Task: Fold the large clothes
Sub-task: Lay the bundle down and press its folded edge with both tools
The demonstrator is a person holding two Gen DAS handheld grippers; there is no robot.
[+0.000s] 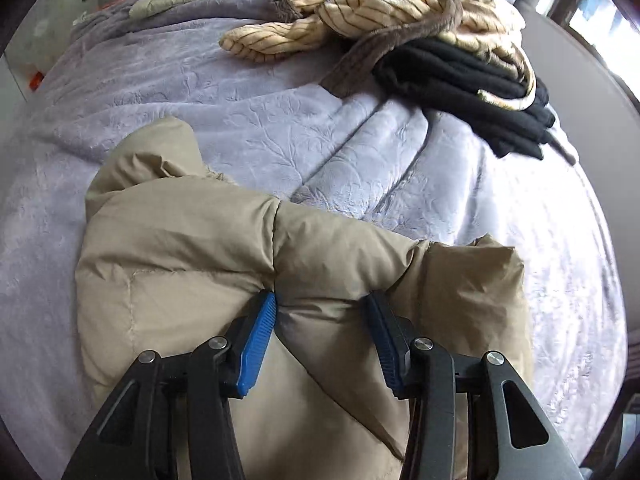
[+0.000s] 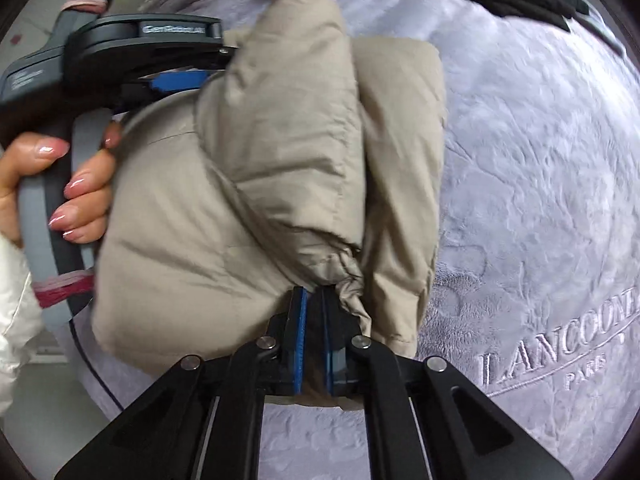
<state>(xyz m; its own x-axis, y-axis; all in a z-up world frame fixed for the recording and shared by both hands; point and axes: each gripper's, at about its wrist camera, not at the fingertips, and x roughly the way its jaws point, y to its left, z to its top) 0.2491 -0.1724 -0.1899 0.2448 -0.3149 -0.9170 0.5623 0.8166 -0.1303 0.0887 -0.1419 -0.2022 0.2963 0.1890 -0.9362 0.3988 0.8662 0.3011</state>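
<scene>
Ribbed blue pads (image 1: 258,342) amid puffy, creased beige jacket (image 1: 180,248) on plush blanket (image 1: 280,120)

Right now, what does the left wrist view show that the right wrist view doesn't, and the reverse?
Only the left wrist view: a striped tan garment heaped at the far end. Only the right wrist view: the person's hand and stitched lettering. Both: the beige jacket, black clothes and lilac blanket; the left gripper and right gripper pinch the jacket.
</scene>
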